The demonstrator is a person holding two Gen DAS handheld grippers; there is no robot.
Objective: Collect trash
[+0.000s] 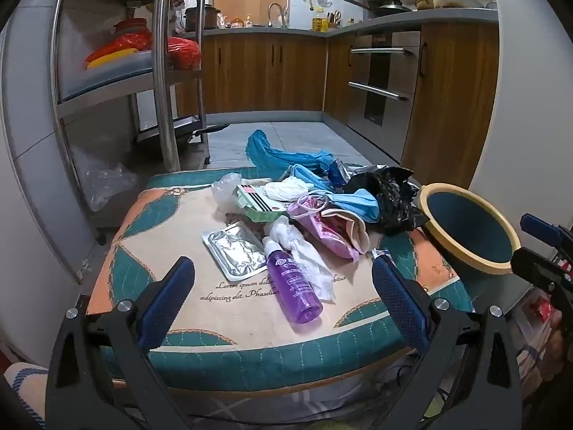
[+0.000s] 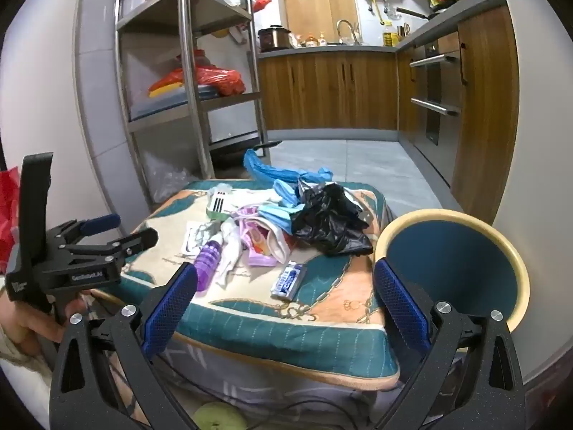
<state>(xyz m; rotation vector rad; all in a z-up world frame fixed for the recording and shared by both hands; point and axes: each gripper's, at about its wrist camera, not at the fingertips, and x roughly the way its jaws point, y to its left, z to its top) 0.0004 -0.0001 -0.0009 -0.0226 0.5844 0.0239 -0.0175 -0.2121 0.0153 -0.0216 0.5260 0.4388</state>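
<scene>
A pile of trash lies on a patterned cushion (image 1: pixel 172 236): a purple spray bottle (image 1: pixel 292 286), a silver foil pouch (image 1: pixel 236 251), crumpled white tissue (image 1: pixel 304 254), a pink wrapper (image 1: pixel 329 236), blue face masks (image 1: pixel 354 202), a black plastic bag (image 1: pixel 390 193) and a green-white box (image 1: pixel 256 199). A blue-white wrapper (image 2: pixel 288 279) lies near the cushion's front right. A teal bin with a cream rim (image 2: pixel 454 268) stands right of the cushion. My left gripper (image 1: pixel 283 279) is open and empty above the front edge. My right gripper (image 2: pixel 286 283) is open and empty, short of the cushion.
A steel shelf rack (image 1: pixel 164 71) with red bags stands at the back left. Wooden kitchen cabinets (image 1: pixel 265 75) and an oven (image 1: pixel 379 79) line the back and right. A clear plastic bag (image 1: pixel 107 182) lies on the floor by the rack.
</scene>
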